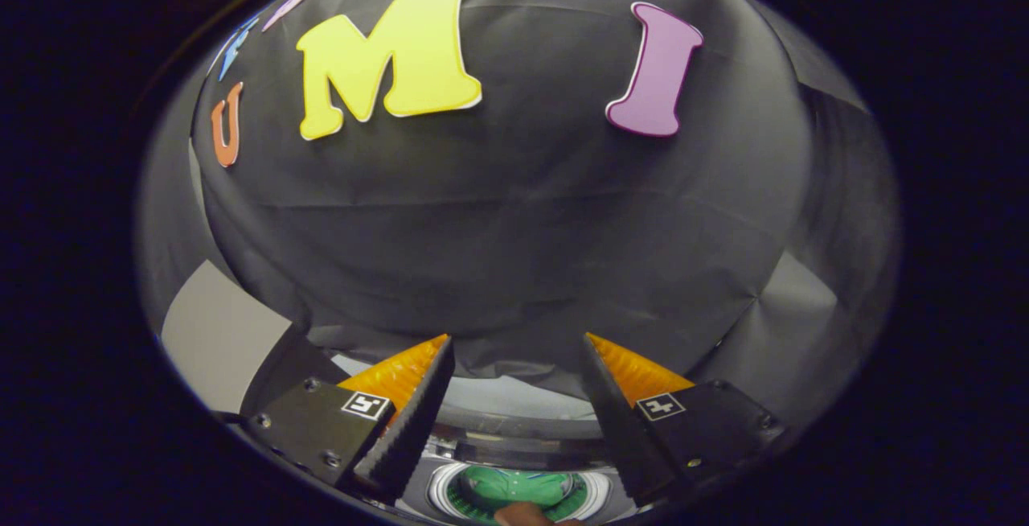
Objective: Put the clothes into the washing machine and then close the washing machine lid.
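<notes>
My gripper (518, 339) is open, its two fingers spread wide with nothing between them, and it points at the booth's wall well above the machine. Below and between the fingers lies the washing machine (514, 449), seen from above, with its round drum opening (514, 490) uncovered. A green garment (518, 484) lies inside the drum. A small brownish thing, perhaps a fingertip (522, 515), shows at the near rim of the drum. The lid itself I cannot make out clearly; a pale curved band (514, 397) runs behind the opening.
Black cloth covers the wall ahead (514, 212). A pale grey panel (213, 333) stands to the left of the left finger.
</notes>
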The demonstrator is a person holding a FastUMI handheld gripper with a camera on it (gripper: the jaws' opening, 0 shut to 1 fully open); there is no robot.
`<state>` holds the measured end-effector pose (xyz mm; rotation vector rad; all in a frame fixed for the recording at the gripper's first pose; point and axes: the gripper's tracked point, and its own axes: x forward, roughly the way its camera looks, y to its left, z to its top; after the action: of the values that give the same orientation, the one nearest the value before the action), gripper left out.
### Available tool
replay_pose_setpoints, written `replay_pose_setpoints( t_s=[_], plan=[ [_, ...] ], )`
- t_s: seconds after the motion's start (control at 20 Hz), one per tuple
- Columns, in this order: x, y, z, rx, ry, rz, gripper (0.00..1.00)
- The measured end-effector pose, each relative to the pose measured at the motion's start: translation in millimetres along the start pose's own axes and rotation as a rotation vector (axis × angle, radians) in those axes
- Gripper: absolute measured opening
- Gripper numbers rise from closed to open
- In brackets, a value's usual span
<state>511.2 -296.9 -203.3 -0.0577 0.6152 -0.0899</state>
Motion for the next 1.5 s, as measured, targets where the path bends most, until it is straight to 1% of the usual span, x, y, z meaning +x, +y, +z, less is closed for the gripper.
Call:
replay_pose_setpoints(
  t_s=[0.15, 0.3, 0.4, 0.75, 0.95, 1.15, 1.5],
  plan=[
    [6, 2, -13, 0.044, 0.007, 0.017, 0.96],
    [4, -4, -25, 0.083, -0.019, -0.004, 0.96],
    [1, -4, -24, 0.063, -0.067, -0.017, 0.96],
    [-16, -5, -30, 0.063, -0.154, -0.041, 0.97],
    [-23, -4, -36, 0.063, -0.159, -0.055, 0.97],
    [-41, -2, -46, 0.061, -0.173, -0.063, 0.97],
    [-62, 1, -67, 0.062, -0.149, -0.068, 0.97]
  ],
)
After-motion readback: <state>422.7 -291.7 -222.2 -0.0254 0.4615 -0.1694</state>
